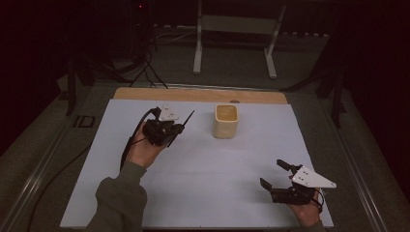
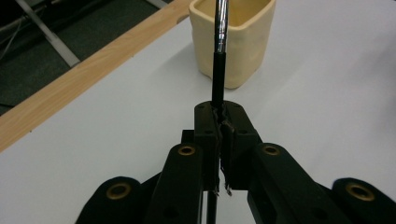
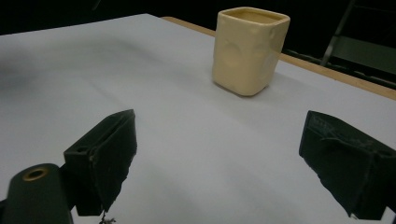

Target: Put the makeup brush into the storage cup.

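My left gripper [image 1: 173,131] is held above the left middle of the white mat [image 1: 208,183] and is shut on a thin black rod with a silver upper part [image 1: 186,121]. In the left gripper view the jaws [image 2: 222,123] are pressed together around the rod [image 2: 218,60], which points toward a cream square cup [image 2: 233,42]. The cup [image 1: 226,121] stands upright at the mat's far middle, to the right of the rod's tip. My right gripper [image 1: 272,173] hovers near the front right corner, open and with nothing in it. Its view shows the cup [image 3: 250,49] ahead beyond the spread jaws [image 3: 219,135].
A wooden table edge [image 1: 193,94] runs along the far side of the mat. Behind it on the floor stand a white metal frame [image 1: 237,29] and a tangle of dark cables [image 1: 142,67]. A cable trails from the left gripper off the table's left side.
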Demonstrator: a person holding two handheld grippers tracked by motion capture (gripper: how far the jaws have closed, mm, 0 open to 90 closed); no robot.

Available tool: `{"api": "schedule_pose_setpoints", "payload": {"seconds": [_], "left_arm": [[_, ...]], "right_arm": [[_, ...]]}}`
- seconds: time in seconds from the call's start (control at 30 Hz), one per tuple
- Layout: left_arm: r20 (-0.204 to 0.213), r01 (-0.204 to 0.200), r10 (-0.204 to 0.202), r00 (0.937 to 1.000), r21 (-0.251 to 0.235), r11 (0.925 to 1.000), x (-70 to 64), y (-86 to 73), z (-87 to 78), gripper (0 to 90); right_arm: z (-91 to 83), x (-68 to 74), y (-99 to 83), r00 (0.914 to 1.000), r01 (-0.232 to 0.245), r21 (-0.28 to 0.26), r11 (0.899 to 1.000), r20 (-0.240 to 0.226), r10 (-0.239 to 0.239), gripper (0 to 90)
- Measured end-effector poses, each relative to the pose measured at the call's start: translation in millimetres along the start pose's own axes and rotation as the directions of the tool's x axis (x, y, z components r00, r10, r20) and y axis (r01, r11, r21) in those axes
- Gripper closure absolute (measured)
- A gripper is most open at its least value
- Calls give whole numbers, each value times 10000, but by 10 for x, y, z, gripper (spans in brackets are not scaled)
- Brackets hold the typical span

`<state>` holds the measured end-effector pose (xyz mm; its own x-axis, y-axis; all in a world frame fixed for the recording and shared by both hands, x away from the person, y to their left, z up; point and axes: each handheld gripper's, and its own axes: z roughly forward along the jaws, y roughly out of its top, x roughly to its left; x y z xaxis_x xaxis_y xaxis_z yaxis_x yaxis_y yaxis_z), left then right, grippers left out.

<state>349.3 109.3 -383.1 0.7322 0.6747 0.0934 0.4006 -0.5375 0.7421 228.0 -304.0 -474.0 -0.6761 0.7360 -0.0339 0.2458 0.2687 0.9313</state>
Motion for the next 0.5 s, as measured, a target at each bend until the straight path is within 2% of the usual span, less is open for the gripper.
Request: {"api": "schedule_pose_setpoints", "payload": {"seconds": [0.3, 0.5], "left_arm": [[-101, -211, 207, 9997, -388, 9990, -15, 11, -3, 870], [4, -116, 116, 9999, -684, 9976, -16, 31, 13, 870]], "right_arm": [[-1, -1, 0, 10000, 6, -13, 10000, -3, -6, 111], [-3, -1, 0, 10000, 2, -22, 10000, -9, -2, 111]]}}
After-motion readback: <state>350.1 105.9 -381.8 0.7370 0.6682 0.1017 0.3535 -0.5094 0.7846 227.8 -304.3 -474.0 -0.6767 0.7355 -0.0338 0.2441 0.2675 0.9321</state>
